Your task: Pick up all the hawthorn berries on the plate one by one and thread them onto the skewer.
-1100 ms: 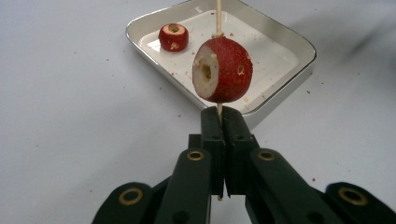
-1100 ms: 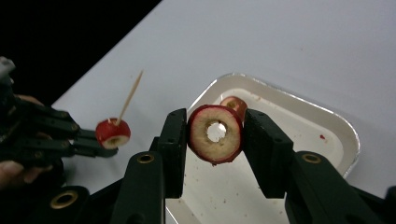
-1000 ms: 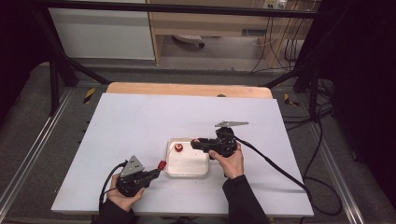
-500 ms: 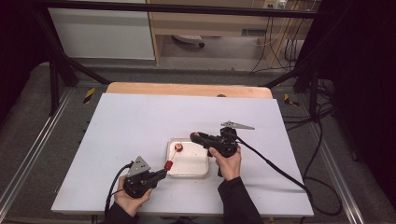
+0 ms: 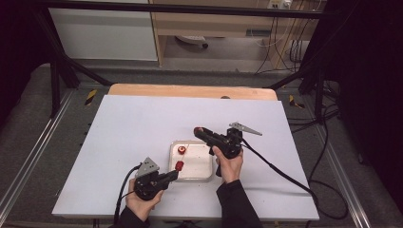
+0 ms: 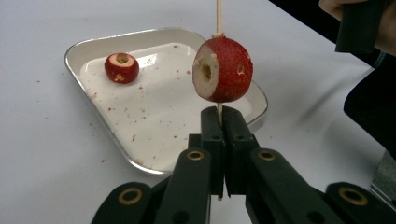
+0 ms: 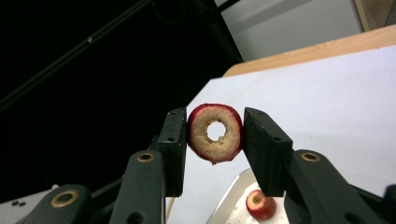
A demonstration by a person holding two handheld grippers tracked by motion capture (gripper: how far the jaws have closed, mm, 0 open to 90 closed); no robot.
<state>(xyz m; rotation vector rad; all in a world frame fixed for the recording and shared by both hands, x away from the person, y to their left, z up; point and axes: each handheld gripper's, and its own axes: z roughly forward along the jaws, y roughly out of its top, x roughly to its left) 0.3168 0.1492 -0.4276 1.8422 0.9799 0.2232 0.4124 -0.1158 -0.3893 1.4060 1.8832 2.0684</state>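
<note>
A white counter [image 5: 142, 128] with a bare wooden far edge [image 5: 190, 91] stands on grey floor [image 5: 28, 142]. Behind it are a white cabinet [image 5: 102, 33] and a wooden shelf unit [image 5: 214, 23]. Black cables [image 5: 328, 142] trail at right; the surroundings are dark.

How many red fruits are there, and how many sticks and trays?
Red fruits: 3, one on the stick, one in the right gripper, one in the tray
Wooden stick: 1
Tray: 1
Total: 5

The left gripper [image 6: 223, 122] is clamped tight near the table's front edge, while the right gripper [image 7: 215, 135], raised and level, pinches something.
</note>
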